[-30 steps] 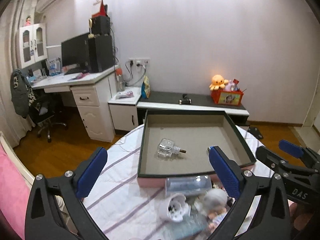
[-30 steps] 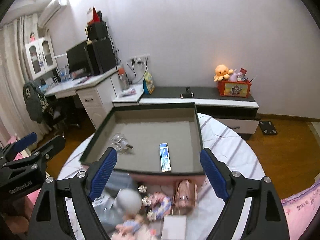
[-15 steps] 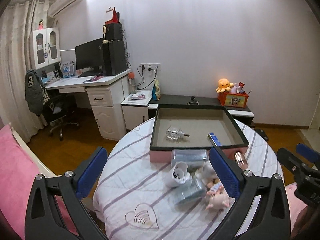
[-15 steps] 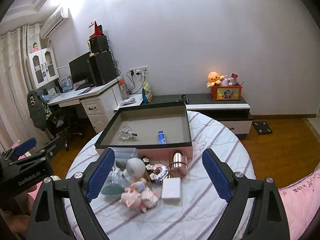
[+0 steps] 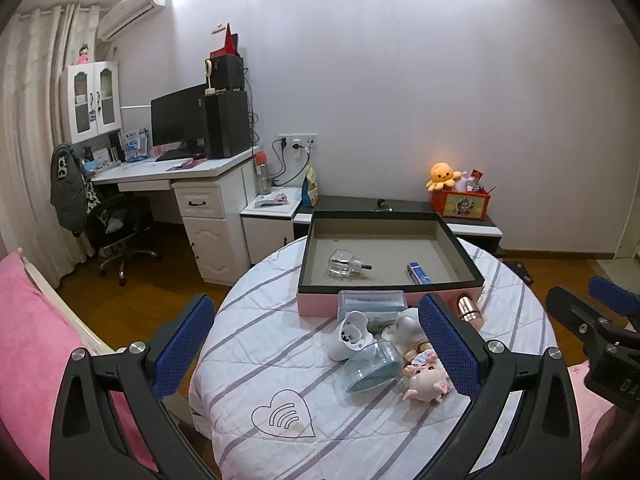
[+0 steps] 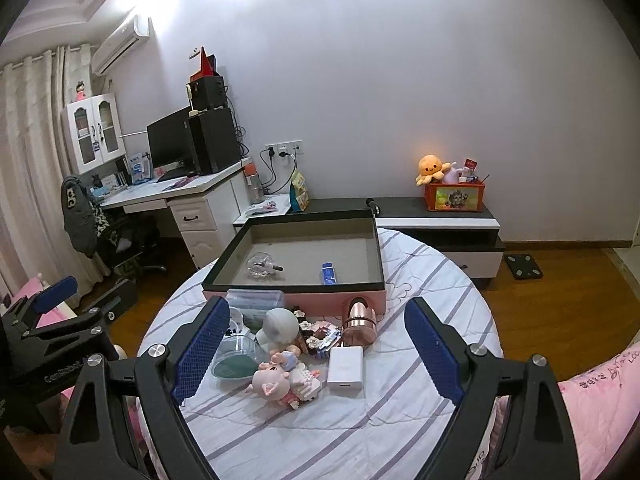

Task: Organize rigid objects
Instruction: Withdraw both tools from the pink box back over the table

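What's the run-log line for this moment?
left gripper: open, empty | right gripper: open, empty | box: holds glass bottle, blue pack | pile on table: pig doll, white box, copper cylinder

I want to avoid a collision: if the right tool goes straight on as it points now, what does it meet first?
Probably the clutter pile: the right tool points at the pig figurine and the white box before the tray. Depth is unclear.

A striped quilted cloth (image 6: 420,280) is covering the round table, looking soft and matt. At its far edge the tray (image 6: 294,295) is showing a dull felt-like floor (pink outer wall smooth), with a clear glass bottle (image 5: 346,265) glinting inside. The copper cylinder (image 6: 359,319) is shining like polished metal; the white box (image 6: 346,367) is looking smooth, glossy plastic.
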Motion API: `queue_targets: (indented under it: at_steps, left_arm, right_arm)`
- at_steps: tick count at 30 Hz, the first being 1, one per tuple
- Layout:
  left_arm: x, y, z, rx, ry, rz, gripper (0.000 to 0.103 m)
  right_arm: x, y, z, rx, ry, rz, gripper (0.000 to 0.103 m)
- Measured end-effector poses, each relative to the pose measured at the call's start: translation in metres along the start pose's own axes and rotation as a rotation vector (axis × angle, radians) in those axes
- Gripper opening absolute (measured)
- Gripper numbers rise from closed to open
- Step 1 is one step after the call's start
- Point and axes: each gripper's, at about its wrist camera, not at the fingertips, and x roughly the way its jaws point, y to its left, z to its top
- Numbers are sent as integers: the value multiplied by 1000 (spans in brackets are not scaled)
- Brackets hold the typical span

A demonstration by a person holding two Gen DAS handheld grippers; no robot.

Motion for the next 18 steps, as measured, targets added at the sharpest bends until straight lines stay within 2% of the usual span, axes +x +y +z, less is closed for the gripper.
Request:
queue_targets:
  at_steps: [3,8,18]
  left_arm:
    - [0,2,-3,0,-6,-14,103]
    - [11,7,-16,-3,30,-46,103]
    - [48,6,-61,14,143,-80,103]
  right_arm:
    - [1,-1,-1,-5,4,-9,90]
    - [9,-11,-10,-2,42,-32,90]
    - [56,-10,-50,-57,226,-4,90]
